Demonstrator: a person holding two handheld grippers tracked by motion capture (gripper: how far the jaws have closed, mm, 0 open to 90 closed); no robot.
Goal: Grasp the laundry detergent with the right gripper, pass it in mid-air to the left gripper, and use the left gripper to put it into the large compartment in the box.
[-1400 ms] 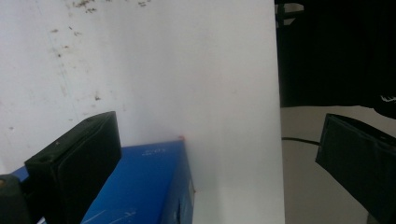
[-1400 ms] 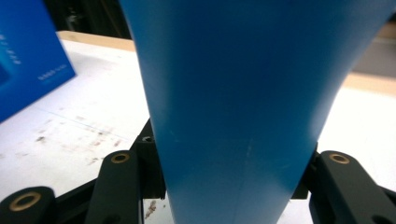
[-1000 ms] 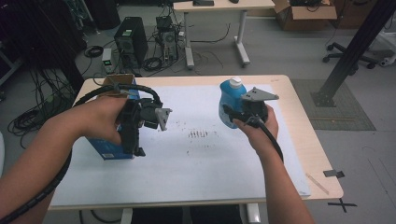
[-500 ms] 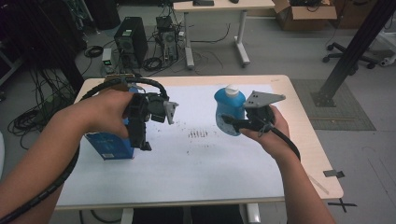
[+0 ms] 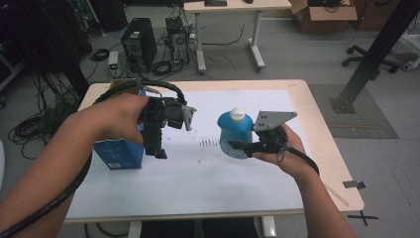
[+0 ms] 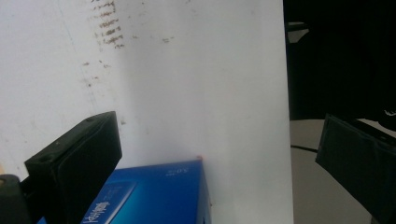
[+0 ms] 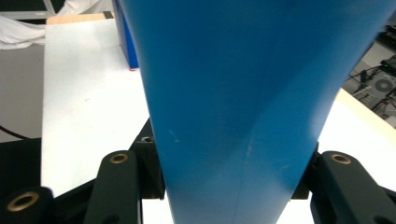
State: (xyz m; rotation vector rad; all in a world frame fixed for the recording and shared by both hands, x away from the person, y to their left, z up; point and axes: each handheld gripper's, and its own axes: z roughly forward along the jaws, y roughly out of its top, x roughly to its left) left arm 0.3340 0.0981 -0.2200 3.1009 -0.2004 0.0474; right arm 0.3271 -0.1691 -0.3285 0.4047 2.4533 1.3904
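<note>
RIGHT TOOL (image 5: 236, 147): clamped on blue bottle (image 5: 236, 133), upright, cap up, above bench (image 5: 322, 129) | LEFT TOOL (image 5: 159, 148): jaws apart, empty, pointing down over blue box (image 5: 119, 153) | RELATION: box lies left of bottle, directly beneath left tool, the nearer one.

You are carrying the blue bottle (image 5: 236, 134) in your right gripper (image 5: 237, 146) away from the right edge of the table (image 5: 317, 124), toward its middle; a second ago it was nearer to that edge. The bottle is now hanging above the white sheet (image 5: 223, 188), close to the dark marks (image 5: 210, 143). Your right hand (image 5: 282, 148) is coming closer to the near edge too. Your left gripper (image 5: 158, 148) is shifting only slightly, near the blue box (image 5: 119, 153) at the left edge.
</note>
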